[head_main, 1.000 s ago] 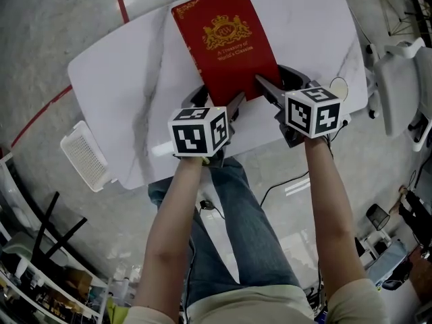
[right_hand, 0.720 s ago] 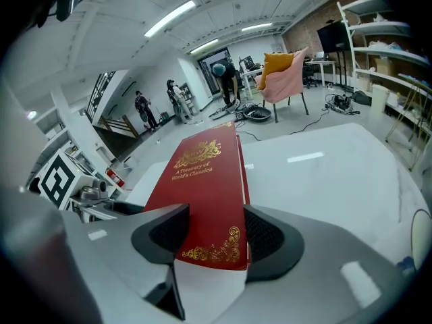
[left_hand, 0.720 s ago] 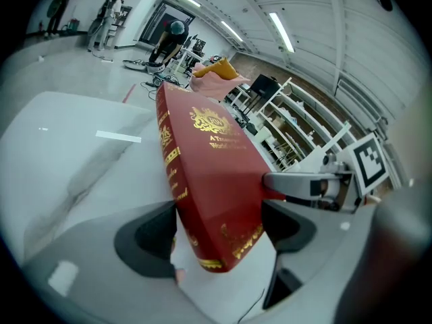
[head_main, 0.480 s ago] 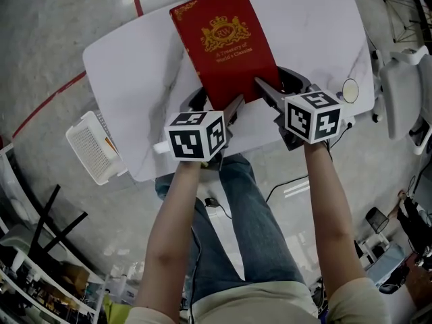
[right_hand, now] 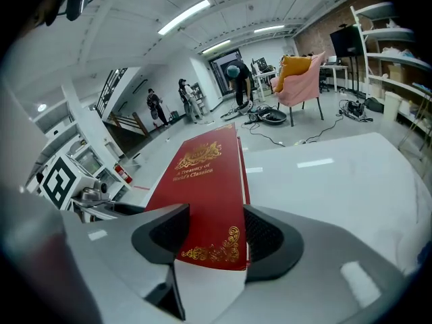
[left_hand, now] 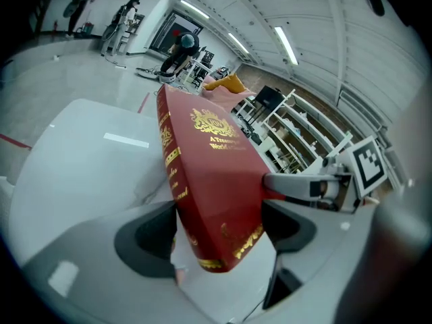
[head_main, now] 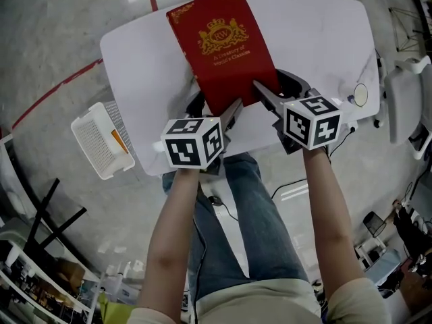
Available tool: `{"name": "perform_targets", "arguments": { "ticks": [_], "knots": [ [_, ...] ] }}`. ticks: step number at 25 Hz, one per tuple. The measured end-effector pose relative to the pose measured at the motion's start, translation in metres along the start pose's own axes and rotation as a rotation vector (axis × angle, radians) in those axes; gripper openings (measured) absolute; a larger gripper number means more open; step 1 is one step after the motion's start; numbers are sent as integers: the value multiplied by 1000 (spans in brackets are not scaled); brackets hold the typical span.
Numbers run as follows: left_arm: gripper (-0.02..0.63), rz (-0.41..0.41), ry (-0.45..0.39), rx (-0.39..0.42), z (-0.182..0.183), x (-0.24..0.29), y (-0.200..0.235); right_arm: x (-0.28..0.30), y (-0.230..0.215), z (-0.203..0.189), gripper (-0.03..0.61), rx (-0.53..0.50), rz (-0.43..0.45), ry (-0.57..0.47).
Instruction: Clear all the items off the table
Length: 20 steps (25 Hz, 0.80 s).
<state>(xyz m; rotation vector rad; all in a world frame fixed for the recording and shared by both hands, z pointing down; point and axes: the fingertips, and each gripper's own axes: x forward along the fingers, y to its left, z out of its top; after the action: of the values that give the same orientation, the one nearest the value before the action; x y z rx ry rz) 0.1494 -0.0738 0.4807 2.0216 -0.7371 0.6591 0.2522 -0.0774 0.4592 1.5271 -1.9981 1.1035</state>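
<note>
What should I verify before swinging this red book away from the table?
1. Left gripper clamped on the near end of the red book: ok.
2. Right gripper clamped on that same end: ok.
3. Book's far end clear of the white table: cannot tell.
4. White basket in sight on the floor to the left: ok.
5. Basket roomy enough for the book: cannot tell.

White mesh basket (head_main: 101,140) on grey floor (head_main: 47,32), red floor line (head_main: 57,93), pink-draped chair (right_hand: 297,76) far off.
</note>
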Motion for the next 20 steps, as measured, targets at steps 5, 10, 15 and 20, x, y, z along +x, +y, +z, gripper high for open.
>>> {"name": "perform_targets", "arguments": {
  "ticks": [5, 10, 15, 20],
  "knots": [
    [394, 11, -29, -22, 2, -46, 38, 17, 57, 7, 249, -25, 18, 5],
    [394, 22, -52, -36, -1, -76, 68, 32, 98, 8, 245, -52, 35, 14],
    [394, 34, -70, -56, -3, -82, 83, 44, 111, 8, 244, -83, 50, 26],
    [394, 48, -91, -82, -7, -97, 103, 58, 133, 7, 244, -104, 72, 39]
  ]
}}
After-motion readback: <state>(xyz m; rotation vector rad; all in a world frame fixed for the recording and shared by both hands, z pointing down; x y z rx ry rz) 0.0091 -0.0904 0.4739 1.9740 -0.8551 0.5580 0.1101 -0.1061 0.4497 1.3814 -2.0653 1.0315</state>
